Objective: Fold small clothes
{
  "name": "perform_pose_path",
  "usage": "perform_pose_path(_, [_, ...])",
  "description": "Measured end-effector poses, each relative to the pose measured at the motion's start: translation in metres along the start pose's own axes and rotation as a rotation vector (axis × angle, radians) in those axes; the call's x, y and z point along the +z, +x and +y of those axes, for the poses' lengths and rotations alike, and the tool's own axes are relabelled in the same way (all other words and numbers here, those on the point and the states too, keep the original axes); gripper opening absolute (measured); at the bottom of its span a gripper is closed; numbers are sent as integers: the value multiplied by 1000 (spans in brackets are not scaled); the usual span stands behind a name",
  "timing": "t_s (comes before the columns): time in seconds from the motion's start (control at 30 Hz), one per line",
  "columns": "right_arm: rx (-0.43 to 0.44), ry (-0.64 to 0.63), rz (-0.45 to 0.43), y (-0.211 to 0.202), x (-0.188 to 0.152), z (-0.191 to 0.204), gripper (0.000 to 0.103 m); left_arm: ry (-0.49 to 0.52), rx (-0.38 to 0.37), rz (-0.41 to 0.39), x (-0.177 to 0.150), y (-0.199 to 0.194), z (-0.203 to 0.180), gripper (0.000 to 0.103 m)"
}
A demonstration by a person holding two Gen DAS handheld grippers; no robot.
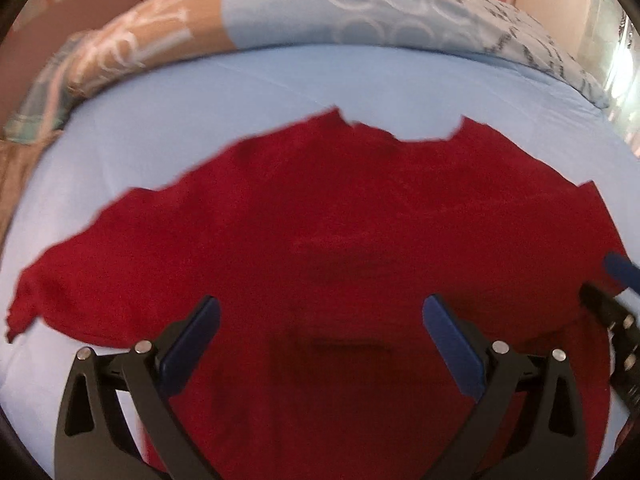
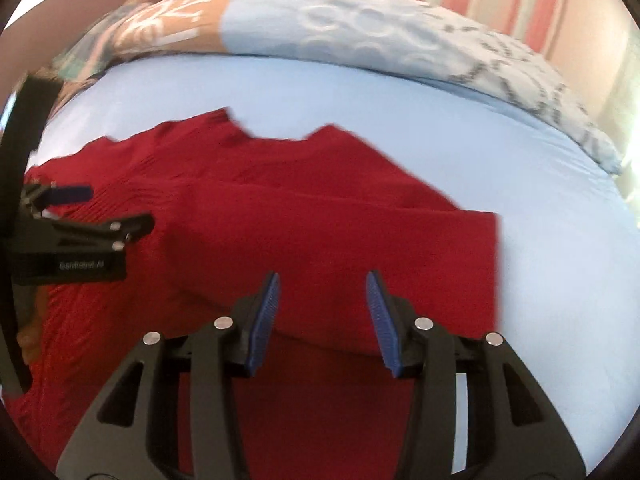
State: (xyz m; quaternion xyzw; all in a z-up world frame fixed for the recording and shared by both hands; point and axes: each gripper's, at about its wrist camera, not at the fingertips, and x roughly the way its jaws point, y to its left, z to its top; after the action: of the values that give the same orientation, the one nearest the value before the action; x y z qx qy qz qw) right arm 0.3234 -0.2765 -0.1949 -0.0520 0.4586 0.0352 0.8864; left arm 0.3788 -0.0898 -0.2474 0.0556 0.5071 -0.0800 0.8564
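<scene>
Red sweater (image 1: 320, 216) spread flat on blue bedsheet (image 1: 280, 80), right sleeve apparently folded across body. Left gripper (image 1: 320, 320) and right gripper (image 2: 322, 292) hover above fabric, jaws released, empty, positioned for next fold grasp.

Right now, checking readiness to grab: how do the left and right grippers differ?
The left gripper is spread wide; the right gripper stands narrower. The left hangs over the red sweater's middle; the right is over its sleeve side. Both are open, blue-padded, and hold nothing.
</scene>
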Motion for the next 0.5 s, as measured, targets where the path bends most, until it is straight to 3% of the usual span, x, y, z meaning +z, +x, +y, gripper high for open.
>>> perform_pose_path(0.07, [-41, 26, -8, -6, -5, -19, 46, 6, -26, 11, 0, 4, -6, 85])
perform_pose_path(0.13, [-80, 54, 0, -4, -6, -32, 51, 40, -24, 18, -1, 7, -12, 52])
perform_pose_path(0.2, [-124, 99, 10, -3, -10, -47, 52, 57, -13, 20, 0, 10, -14, 48])
perform_pose_path(0.23, [-152, 133, 14, -3, -13, -58, 59, 72, -10, 13, 1, 11, -15, 44])
perform_pose_path(0.3, [-180, 200, 9, -4, -17, -75, 75, 90, -31, -6, 3, 9, -16, 22])
perform_pose_path(0.37, [-186, 251, 3, -5, -20, -89, 78, 99, -50, -29, 5, 6, -17, 8])
perform_pose_path(0.5, [-174, 275, -5, -3, -16, -93, 80, 108, -56, -79, 9, -2, -11, 7])
